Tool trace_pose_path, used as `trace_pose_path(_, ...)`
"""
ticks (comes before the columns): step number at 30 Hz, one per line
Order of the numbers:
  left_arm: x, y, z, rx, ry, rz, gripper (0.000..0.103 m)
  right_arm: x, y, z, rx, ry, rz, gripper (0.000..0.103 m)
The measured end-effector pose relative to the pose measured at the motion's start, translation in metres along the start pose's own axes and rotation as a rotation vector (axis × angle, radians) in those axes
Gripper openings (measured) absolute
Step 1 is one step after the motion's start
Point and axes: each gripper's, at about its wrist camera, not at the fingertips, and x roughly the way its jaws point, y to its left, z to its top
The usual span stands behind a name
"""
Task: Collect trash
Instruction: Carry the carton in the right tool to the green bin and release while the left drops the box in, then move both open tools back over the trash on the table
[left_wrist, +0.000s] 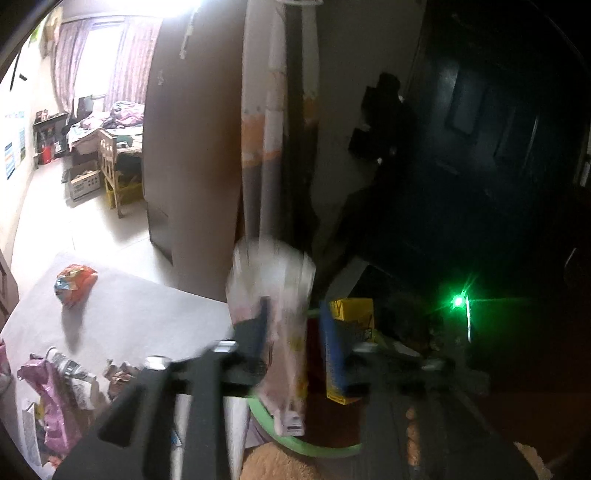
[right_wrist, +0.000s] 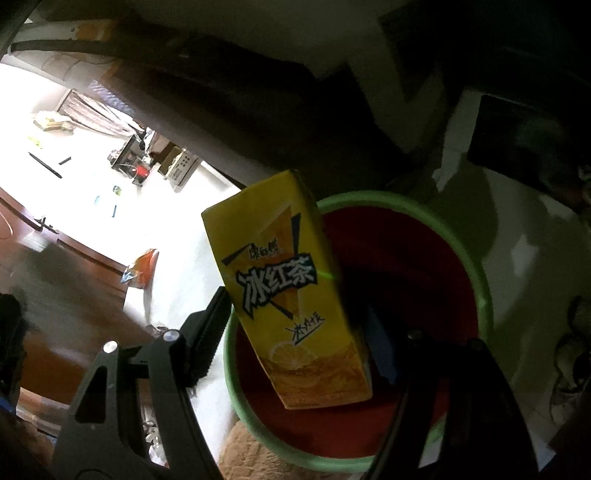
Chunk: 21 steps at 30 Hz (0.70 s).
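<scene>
Cartons: one yellow carton, printed 冰红茶, between the right gripper jaws, over the bin.
Bins: one green-rimmed bin.
Left gripper: clamping one pale wrapper, print blurred.
Worktop: one orange packet left of the left gripper.

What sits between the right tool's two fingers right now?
The yellow tea carton, over the green-rimmed bin; right wrist view shows it.

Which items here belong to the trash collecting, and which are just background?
Job: yellow iced tea carton over the green-rimmed bin; pale wrapper in the left hand-held gripper; orange snack bag; pink wrapper.
Background: bed, cardboard box, curtains.
</scene>
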Motion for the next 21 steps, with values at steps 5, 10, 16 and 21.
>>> trace_pose_path(5,-0.007,0.008,-0.003,-0.005,-0.031,0.035,0.079,0.000,-0.004,0.004,0.029,-0.011,-0.016,0.087)
trace_pose_path(10,-0.025,0.026,-0.002,-0.050,-0.039,0.065,0.082,-0.007,0.009,0.003,0.009,-0.014,-0.024,0.088)
trace_pose_path(16,-0.062,0.055,-0.007,-0.067,-0.058,0.133,0.083,-0.022,0.057,-0.004,-0.090,-0.031,-0.021,0.090)
trace_pose_path(21,-0.097,0.081,-0.012,-0.065,-0.096,0.207,0.083,-0.037,0.117,-0.012,-0.206,-0.070,0.009,0.091)
